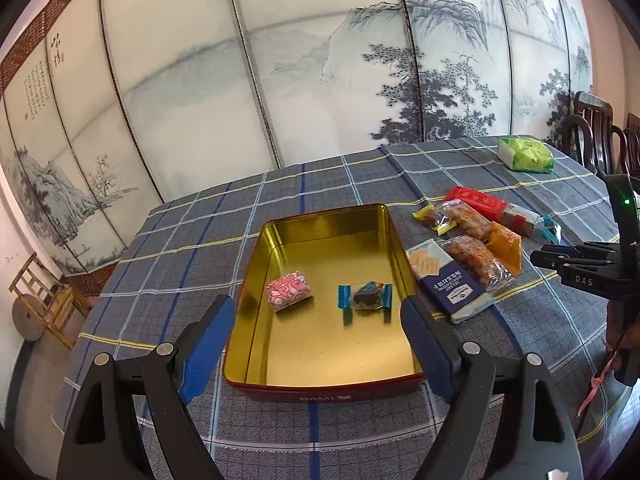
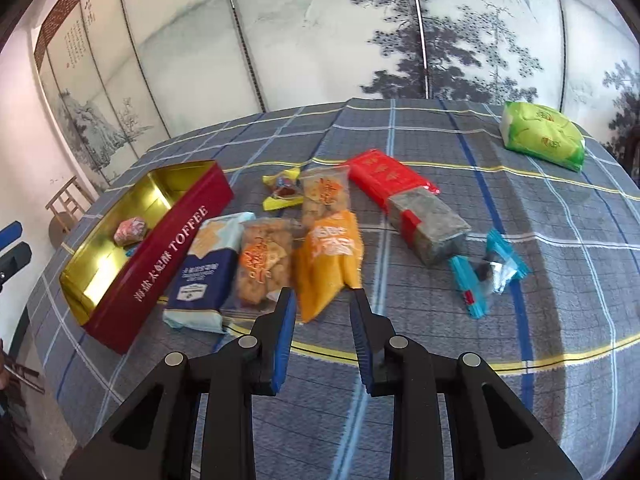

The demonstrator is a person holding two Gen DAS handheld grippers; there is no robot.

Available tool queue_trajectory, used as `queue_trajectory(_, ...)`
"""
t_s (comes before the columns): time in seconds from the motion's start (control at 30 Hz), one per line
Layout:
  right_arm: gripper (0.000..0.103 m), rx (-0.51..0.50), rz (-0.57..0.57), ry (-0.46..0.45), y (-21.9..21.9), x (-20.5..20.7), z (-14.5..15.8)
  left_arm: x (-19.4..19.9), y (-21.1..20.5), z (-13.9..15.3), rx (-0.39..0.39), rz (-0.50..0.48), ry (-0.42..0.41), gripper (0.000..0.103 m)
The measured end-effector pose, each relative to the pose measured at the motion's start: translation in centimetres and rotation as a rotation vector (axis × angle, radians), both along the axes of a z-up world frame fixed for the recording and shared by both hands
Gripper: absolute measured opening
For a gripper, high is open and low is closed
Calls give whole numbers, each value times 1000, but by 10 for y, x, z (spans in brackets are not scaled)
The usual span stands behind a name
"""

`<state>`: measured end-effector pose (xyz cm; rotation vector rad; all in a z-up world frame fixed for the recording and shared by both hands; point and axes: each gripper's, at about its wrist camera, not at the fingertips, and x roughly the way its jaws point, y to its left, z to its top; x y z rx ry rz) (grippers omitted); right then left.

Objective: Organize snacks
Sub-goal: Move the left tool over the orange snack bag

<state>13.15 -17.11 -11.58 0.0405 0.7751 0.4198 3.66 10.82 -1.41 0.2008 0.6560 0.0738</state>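
Note:
An open red toffee tin with a gold inside holds a pink-wrapped sweet and a blue-wrapped sweet. My left gripper hovers over the tin's near end, open wide with nothing between its pads. To the right of the tin lies a pile of snacks: a blue cracker pack, a clear fried-snack bag, an orange packet, a yellow sweet and a red-wrapped bar. My right gripper hangs just before the orange packet, its jaws narrowly apart and holding nothing.
A loose blue-wrapped sweet lies right of the pile, and a green pack sits at the table's far right. The checked cloth covers the table. A painted screen stands behind; dark chairs at right, a wooden stool at left.

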Motion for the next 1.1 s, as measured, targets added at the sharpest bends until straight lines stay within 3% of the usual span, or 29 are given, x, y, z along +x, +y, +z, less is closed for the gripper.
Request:
queue_trajectory(0.17, 29, 12, -44, 10, -26, 1, -6, 4, -28, 0, -17, -77, 41, 82)
queue_trajectory(0.27, 29, -14, -64, -8, -35, 1, -5, 9, -45, 2, -114, -182, 134, 82)
queue_trajectory(0.4, 29, 56, -75, 1, -51, 2, -6, 23, -65, -4, -254, -258, 257, 81)
queue_trajectory(0.47, 29, 82, -72, 3, -55, 1, -7, 34, -77, -12, -282, -270, 308, 72)
queue_trajectory(0.53, 29, 104, -66, -7, -58, -1, -6, 46, -88, -20, -290, -282, 359, 56)
queue_trajectory(0.6, 29, 129, -63, -13, -61, -3, -6, 58, -99, -29, -285, -296, 408, 49)
queue_trajectory(0.83, 29, 187, -49, -35, -68, -7, -4, 101, -108, -58, -351, -248, 507, 49)
queue_trajectory(1.1, 29, 216, -20, -55, -70, -10, -2, 134, -85, -80, -382, -57, 553, 49)
